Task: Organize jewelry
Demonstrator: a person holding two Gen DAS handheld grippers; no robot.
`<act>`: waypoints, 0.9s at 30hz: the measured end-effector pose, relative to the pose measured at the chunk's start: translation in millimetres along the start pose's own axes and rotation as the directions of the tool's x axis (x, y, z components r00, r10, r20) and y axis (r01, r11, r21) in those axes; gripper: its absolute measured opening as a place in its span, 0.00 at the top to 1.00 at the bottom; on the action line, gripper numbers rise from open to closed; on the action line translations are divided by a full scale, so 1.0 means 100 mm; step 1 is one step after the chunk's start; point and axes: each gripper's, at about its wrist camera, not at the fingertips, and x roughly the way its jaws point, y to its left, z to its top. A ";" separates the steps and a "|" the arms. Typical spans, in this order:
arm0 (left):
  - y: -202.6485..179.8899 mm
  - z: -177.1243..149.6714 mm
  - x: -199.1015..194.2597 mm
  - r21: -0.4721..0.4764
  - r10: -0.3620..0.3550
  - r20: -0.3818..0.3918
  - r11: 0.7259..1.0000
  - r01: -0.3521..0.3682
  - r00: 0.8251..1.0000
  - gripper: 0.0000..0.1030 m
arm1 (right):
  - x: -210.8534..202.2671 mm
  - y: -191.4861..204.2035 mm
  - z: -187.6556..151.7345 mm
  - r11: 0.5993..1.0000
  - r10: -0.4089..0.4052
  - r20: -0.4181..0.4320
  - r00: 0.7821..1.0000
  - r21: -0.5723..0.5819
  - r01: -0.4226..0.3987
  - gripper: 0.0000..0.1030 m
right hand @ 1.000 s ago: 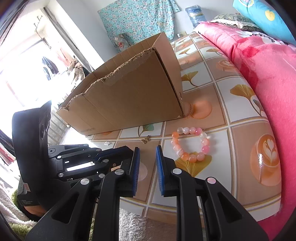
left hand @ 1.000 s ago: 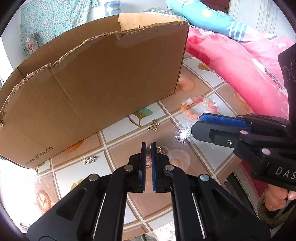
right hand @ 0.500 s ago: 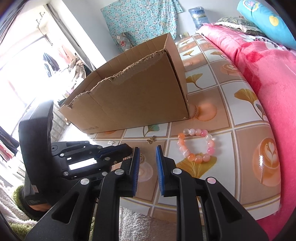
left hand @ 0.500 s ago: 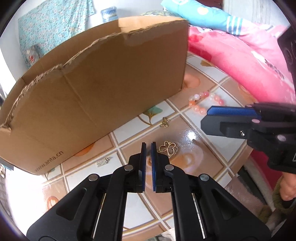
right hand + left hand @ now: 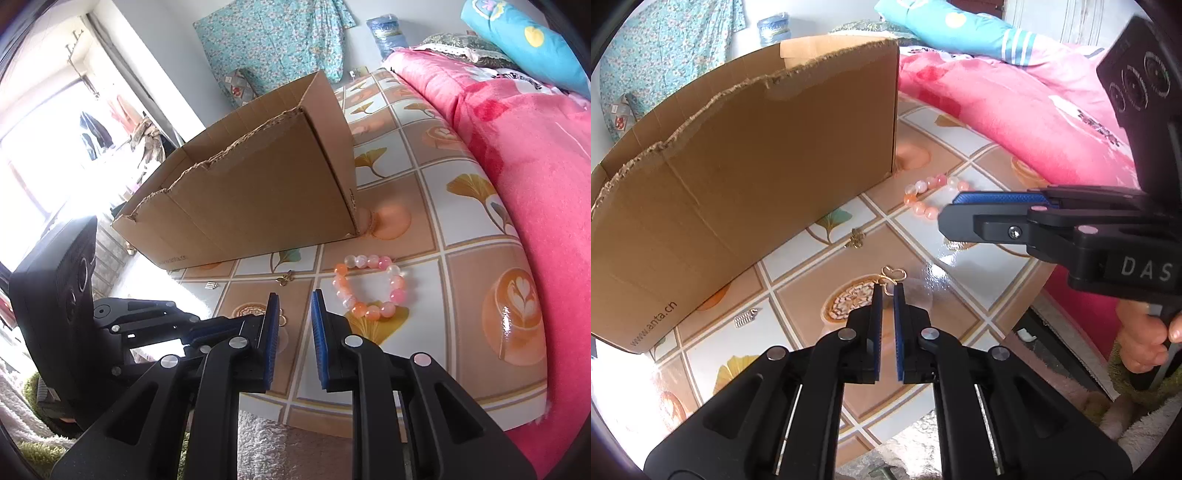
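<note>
**Inspector A:** Left gripper [image 5: 887,291]: jaws have just been opening and stand at a narrow gap. The gold wire charm [image 5: 893,275] lies on the table [image 5: 964,291] at the fingertips; its lower loop reaches between the pads, but whether they press on it I cannot tell.

**Inspector B:** Right gripper [image 5: 294,310]: jaws slightly apart, nothing between them. It hangs over the table's near edge, the bead bracelet [image 5: 370,289] just beyond.

**Inspector A:** Small gold charm [image 5: 855,238] and silver charm [image 5: 745,317] lie near the cardboard box [image 5: 746,177].

**Inspector B:** Legible writing: "www.anta.cn" on the box; "DAS" on the right gripper's body.
</note>
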 end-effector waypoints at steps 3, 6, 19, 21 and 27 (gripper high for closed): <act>0.01 0.04 -0.01 -0.001 -0.013 0.010 1.000 0.013 1.000 0.72 | -0.01 -0.02 -0.02 1.000 0.004 0.002 1.000 0.013 -0.004 0.82; -0.01 0.08 0.03 -0.006 -0.010 0.002 1.000 0.010 1.000 0.71 | -0.01 -0.05 -0.02 1.000 0.005 0.006 1.000 0.020 -0.005 0.82; -0.11 0.13 0.13 -0.025 0.057 -0.025 0.998 -0.058 0.998 0.82 | -0.01 -0.13 -0.03 0.999 0.006 0.012 1.000 0.045 -0.006 0.82; -0.10 0.13 0.13 -0.033 0.063 -0.029 0.997 -0.064 0.998 0.86 | -0.01 -0.13 -0.03 0.999 0.006 0.013 1.000 0.046 -0.007 0.82; -0.10 0.13 0.13 -0.033 0.068 -0.030 0.997 -0.069 0.997 0.86 | -0.02 -0.15 -0.03 0.999 0.006 0.015 1.000 0.048 -0.007 0.82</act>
